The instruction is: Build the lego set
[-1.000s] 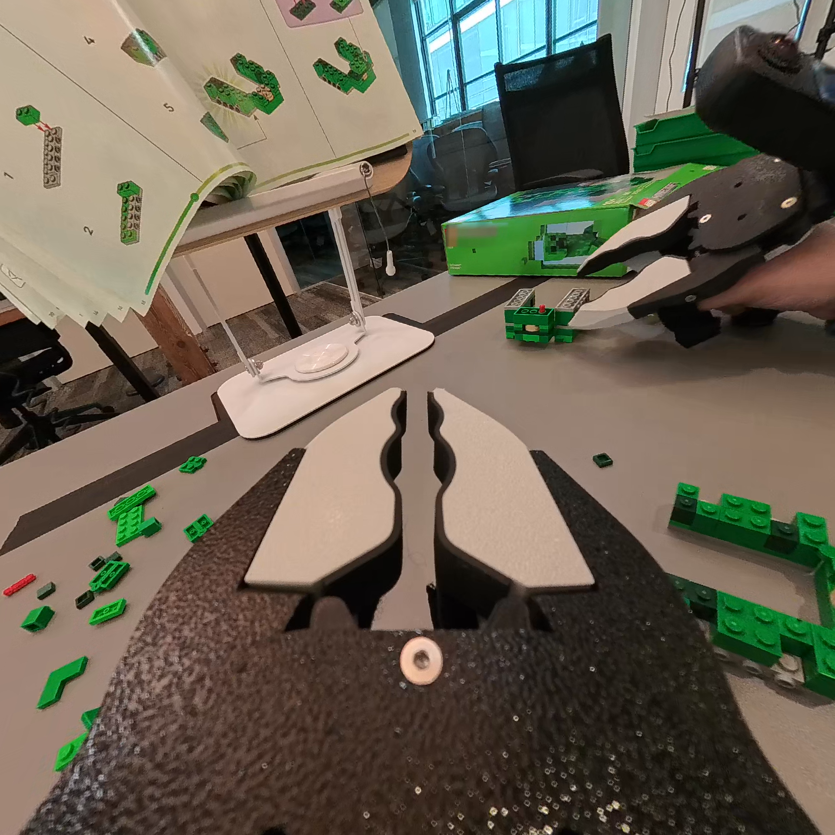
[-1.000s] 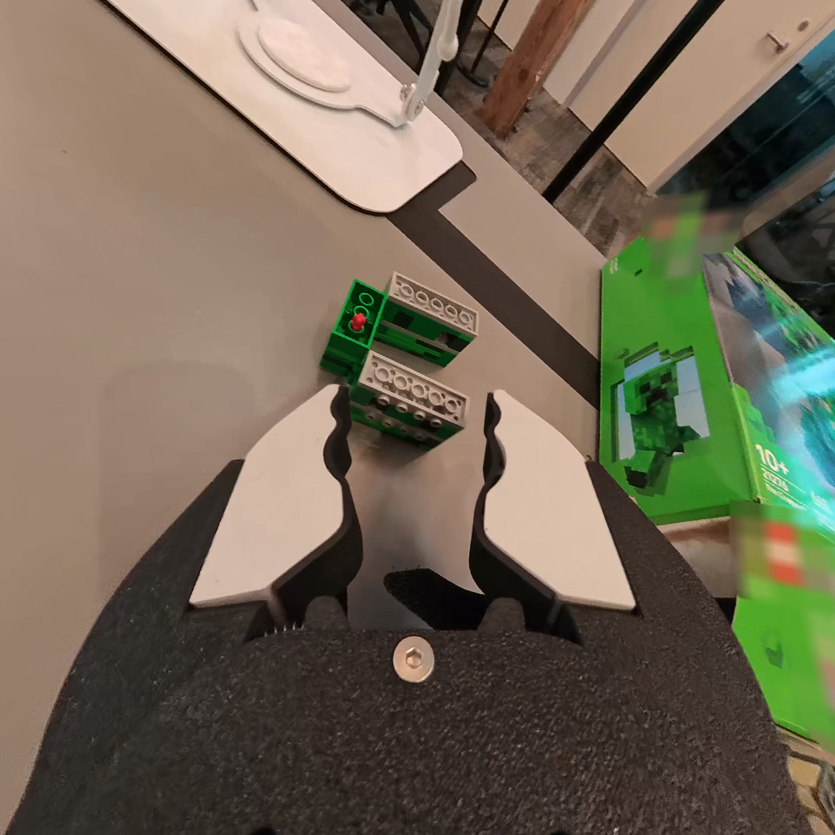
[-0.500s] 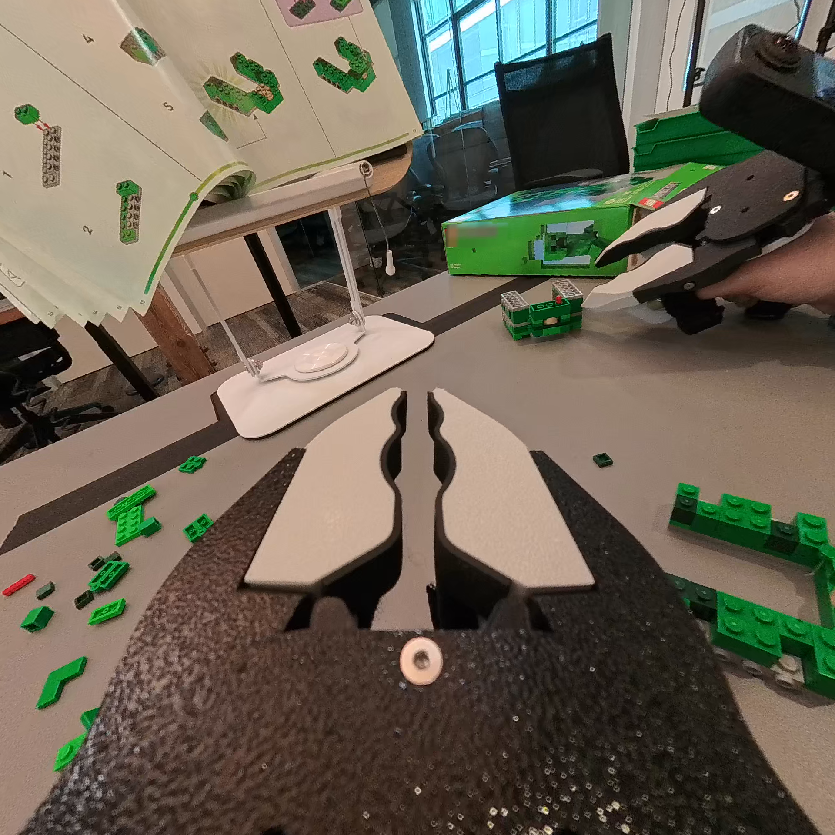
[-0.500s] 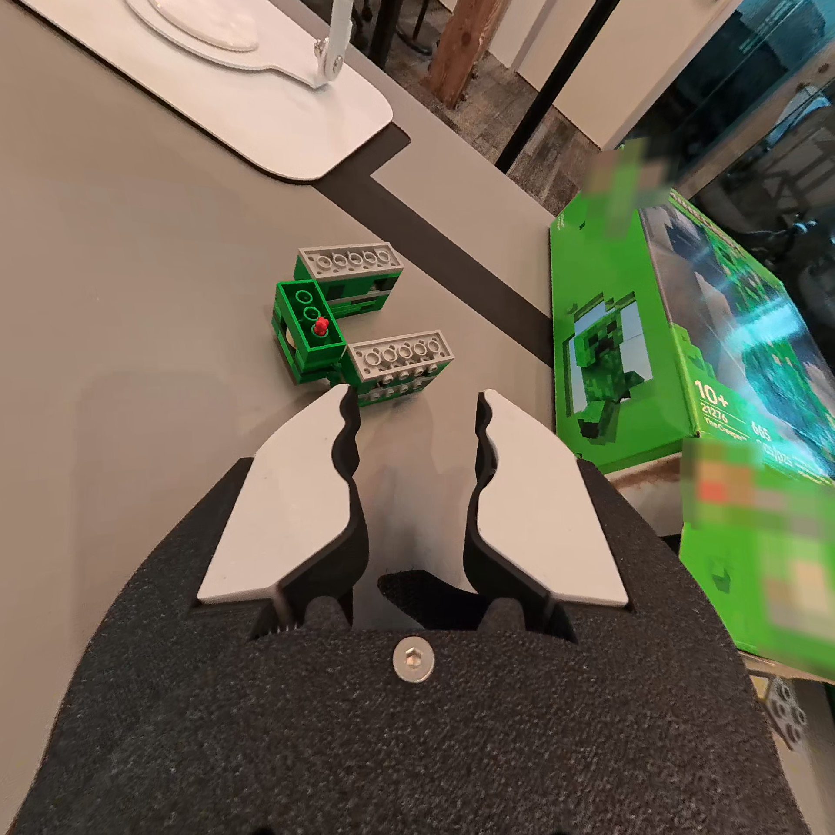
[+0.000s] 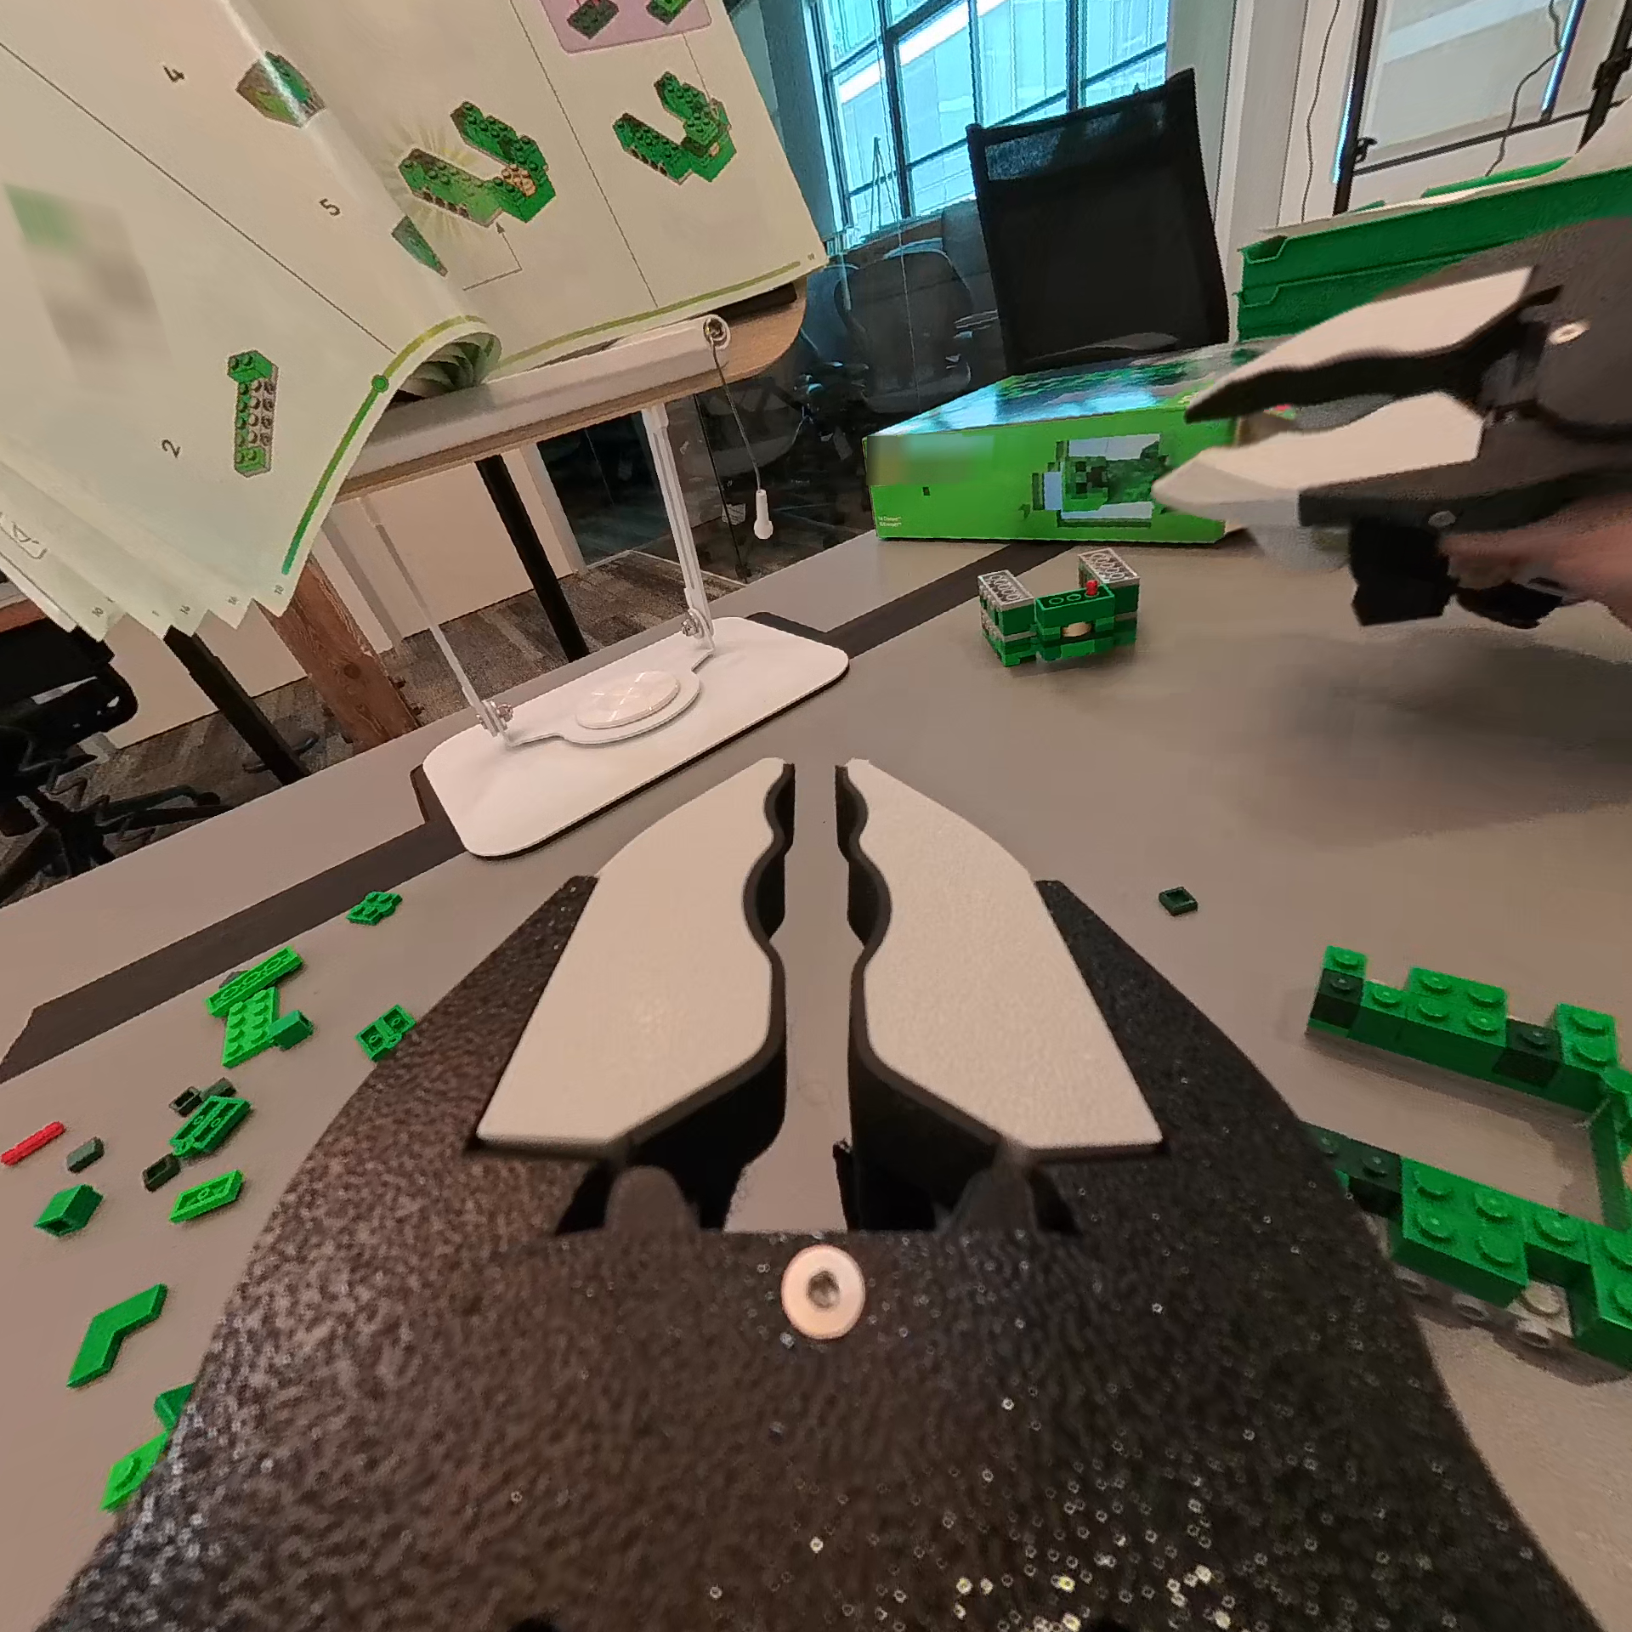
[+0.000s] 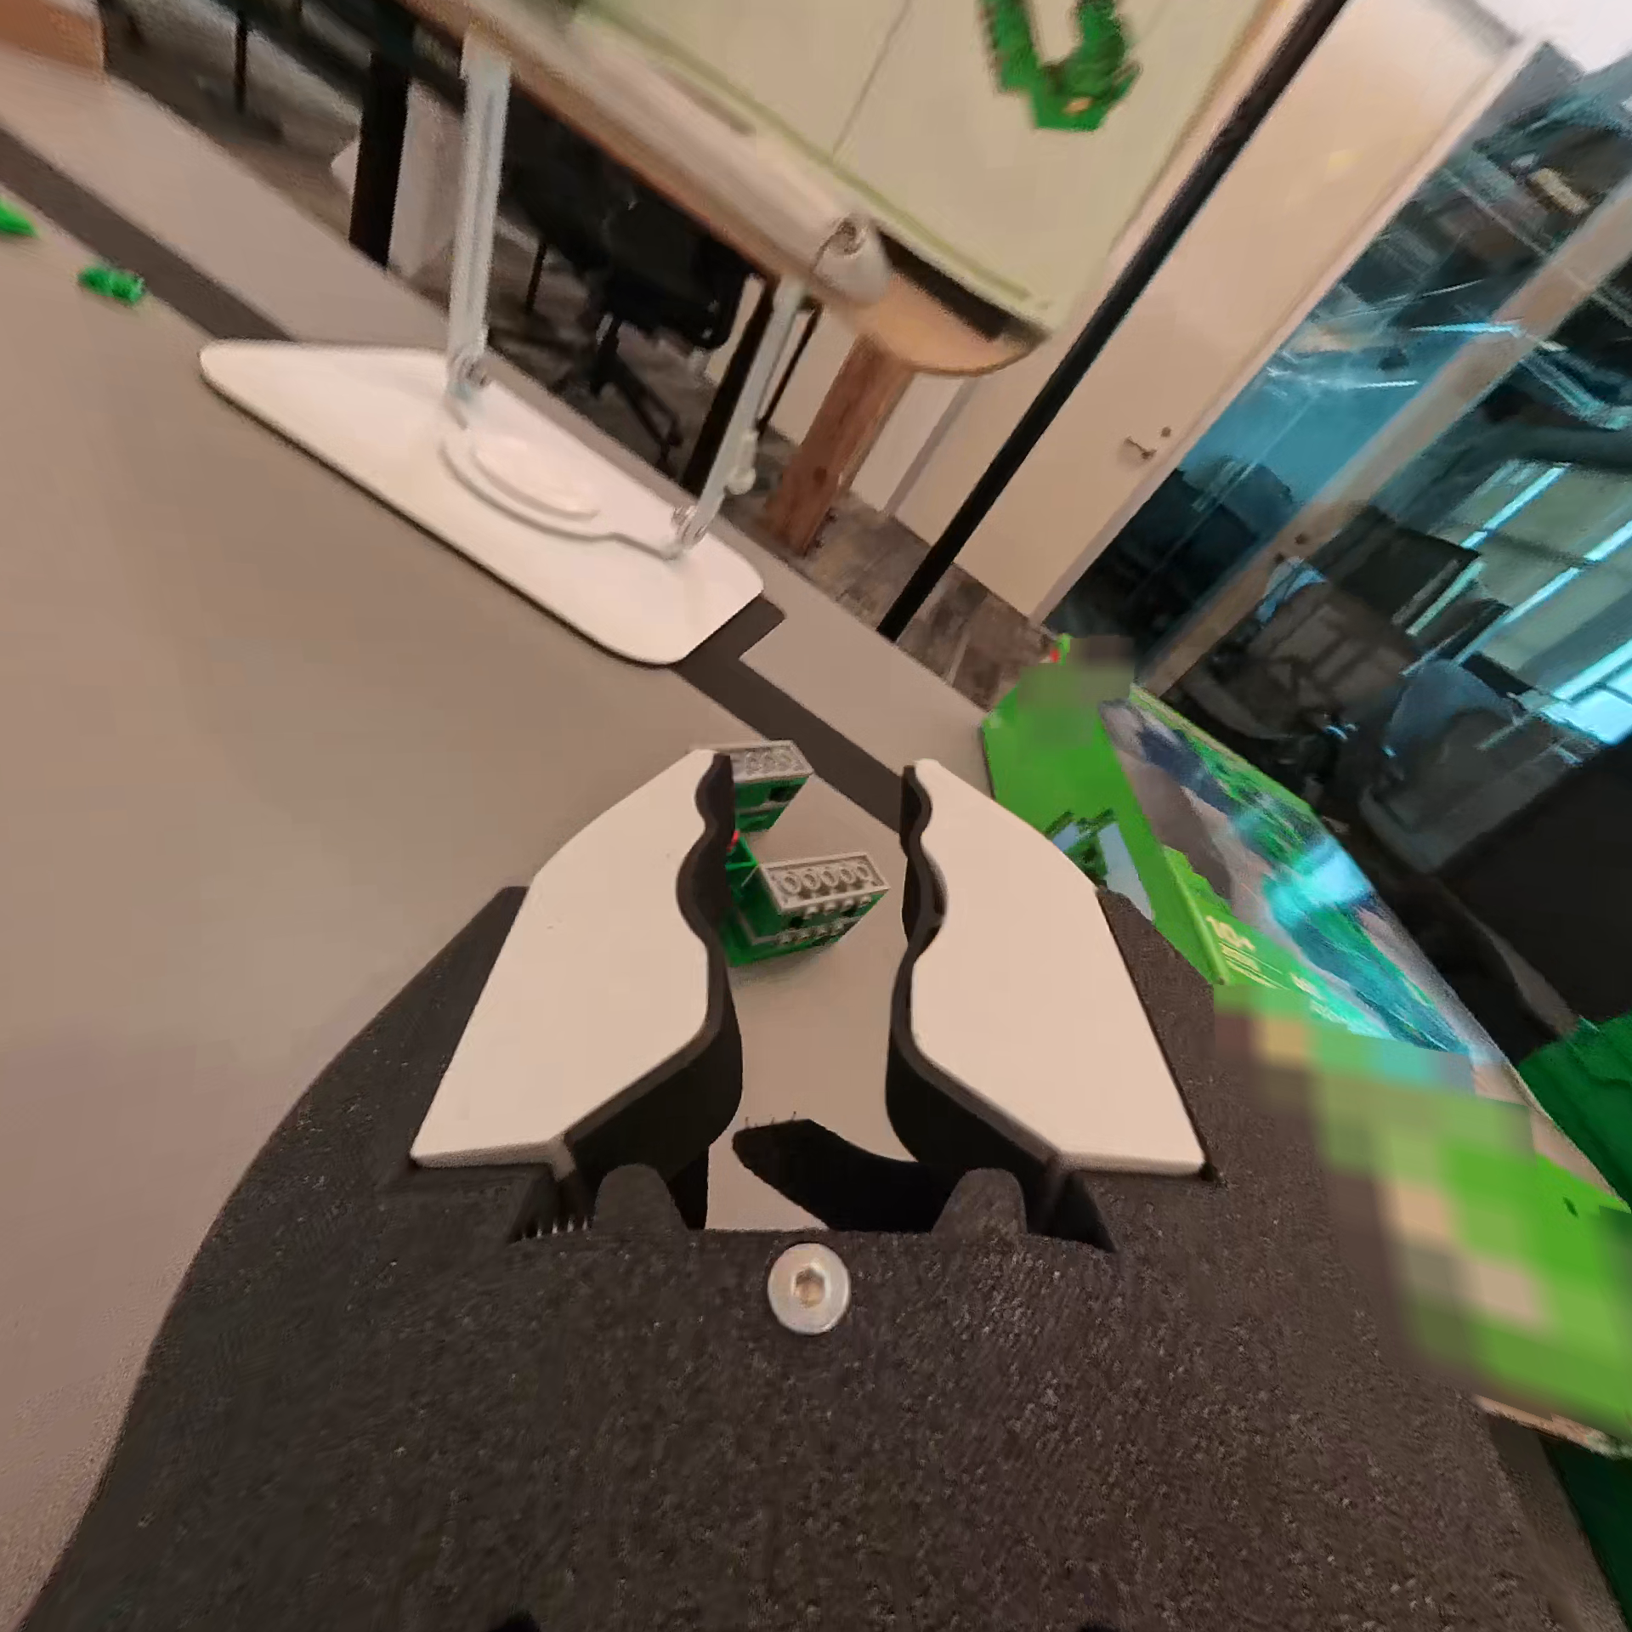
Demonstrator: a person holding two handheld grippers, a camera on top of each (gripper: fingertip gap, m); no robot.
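Note:
A small U-shaped green and grey assembly with a red pin [image 5: 1060,609] stands on the grey table [image 5: 1148,795] at the far middle. My right gripper [image 6: 812,759] is open and empty. It hovers above and just short of the assembly [image 6: 795,910], which shows between its fingers. In the left wrist view the right gripper [image 5: 1179,450] is up at the right. My left gripper [image 5: 814,768] is shut and empty, low over the table. A large green frame assembly [image 5: 1457,1033] lies to its right.
Loose green pieces [image 5: 256,1007] and a red piece [image 5: 31,1142] lie at the left. A dark green tile [image 5: 1177,901] lies alone. An instruction booklet [image 5: 353,177] sits on a white stand [image 5: 636,706]. A green box [image 5: 1042,477] stands at the back. Across from one pair of fingers to the other is roughly 25 cm.
My right gripper has risen and drawn back from the small assembly, still open. The assembly has turned on the table. My left gripper has not moved.

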